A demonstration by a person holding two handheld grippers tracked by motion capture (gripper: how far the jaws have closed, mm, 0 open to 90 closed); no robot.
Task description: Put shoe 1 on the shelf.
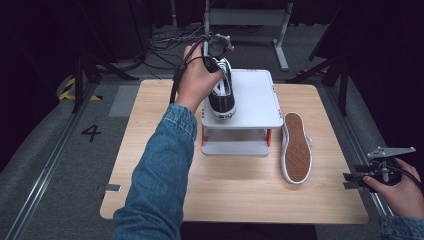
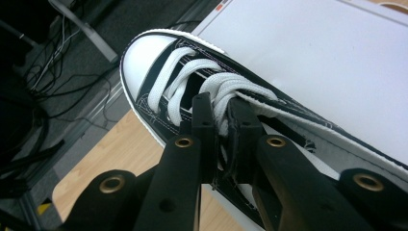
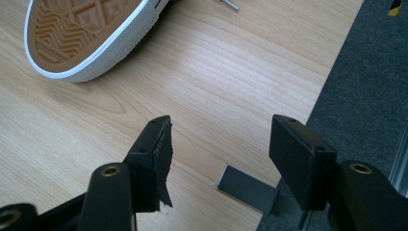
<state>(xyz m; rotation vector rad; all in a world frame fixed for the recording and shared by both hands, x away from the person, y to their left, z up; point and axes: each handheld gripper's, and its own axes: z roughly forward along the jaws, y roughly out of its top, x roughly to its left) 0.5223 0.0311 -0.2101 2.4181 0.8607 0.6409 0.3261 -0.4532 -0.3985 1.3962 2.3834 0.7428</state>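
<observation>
Up close, your left gripper view shows its jaws pinched on the laces of the black sneaker, a grip your hand hides from above, where that shoe sits at the white stand's 9 o'clock edge. Your right gripper hangs released over the counter's 4 o'clock corner, the sole-up second sneaker lying at 3 o'clock of the stand with bare wood between.
</observation>
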